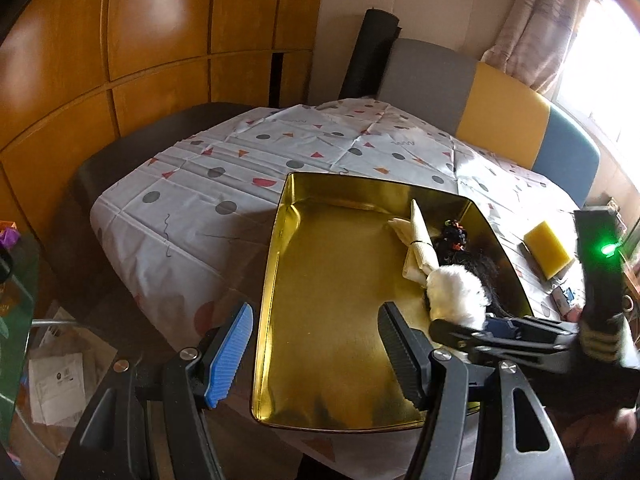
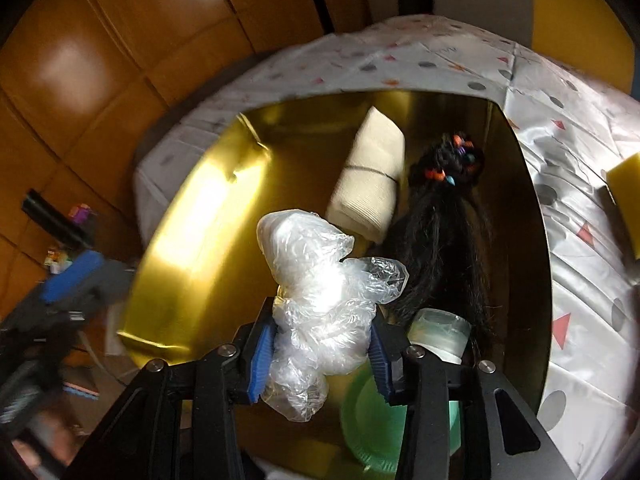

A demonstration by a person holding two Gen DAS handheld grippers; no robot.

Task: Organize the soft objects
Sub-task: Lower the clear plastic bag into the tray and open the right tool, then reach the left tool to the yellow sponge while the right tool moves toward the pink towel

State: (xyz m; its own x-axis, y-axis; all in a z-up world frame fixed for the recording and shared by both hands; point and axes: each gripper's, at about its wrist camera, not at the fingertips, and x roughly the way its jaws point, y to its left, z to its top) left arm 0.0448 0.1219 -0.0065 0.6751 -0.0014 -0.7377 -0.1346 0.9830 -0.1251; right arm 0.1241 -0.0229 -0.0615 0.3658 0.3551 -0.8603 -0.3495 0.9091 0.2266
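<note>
A gold metal tray [image 1: 320, 344] [image 2: 192, 264] lies on a patterned tablecloth [image 1: 224, 168]. Along its right side lie a cream folded cloth [image 1: 420, 240] [image 2: 372, 184] tied with a black band and a black hairpiece [image 1: 460, 244] [image 2: 444, 240] with coloured beads. My right gripper [image 2: 320, 356] hangs over the tray's near end, shut on a crumpled clear plastic bag [image 2: 320, 300] [image 1: 456, 292]; the left wrist view shows it [image 1: 460, 328] coming in from the right. My left gripper [image 1: 316, 356] is open and straddles the tray's left rim, pressing on nothing.
A yellow sponge [image 1: 548, 252] [image 2: 624, 196] sits on the cloth to the right of the tray. Under my right gripper are a green paper plate [image 2: 368, 428] and a translucent round piece [image 2: 440, 332]. Wooden cupboards [image 1: 120, 40] and a coloured chair back [image 1: 500, 104] stand behind.
</note>
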